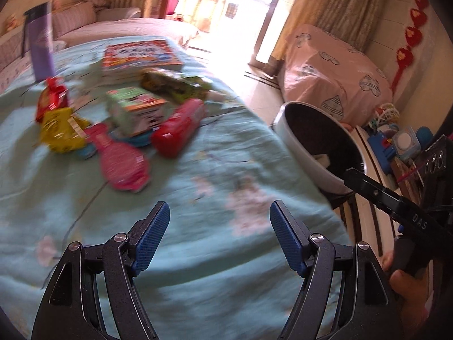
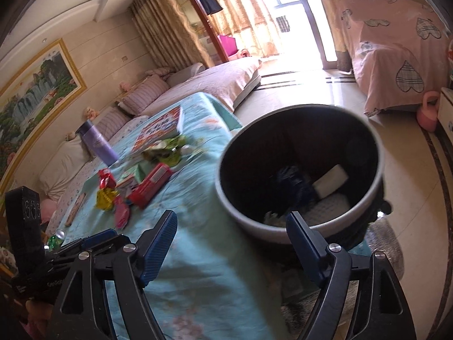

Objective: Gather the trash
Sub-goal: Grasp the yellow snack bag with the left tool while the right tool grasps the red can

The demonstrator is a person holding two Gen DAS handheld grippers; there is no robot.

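My left gripper (image 1: 219, 238) hangs with its jaws spread wide and nothing between them, over the bare near part of the desk (image 1: 198, 255), which is covered by a pale blue-green cloth. My right gripper (image 2: 230, 245) is also spread and holds nothing, at the desk's right edge, facing the bin (image 2: 300, 170). The bin stands just beside that edge, with a white scrap (image 2: 331, 182) and dark crumpled stuff inside. The trash lies toward the far left part of the desk: a red packet (image 1: 178, 127), a pink wrapper (image 1: 121, 158), a yellow wrapper (image 1: 62, 130), a small carton (image 1: 136, 110) and a green wrapper (image 1: 172, 85). A purple bottle (image 1: 41, 42) stands near the far left corner, with a colourful book (image 1: 138, 55) beside it.
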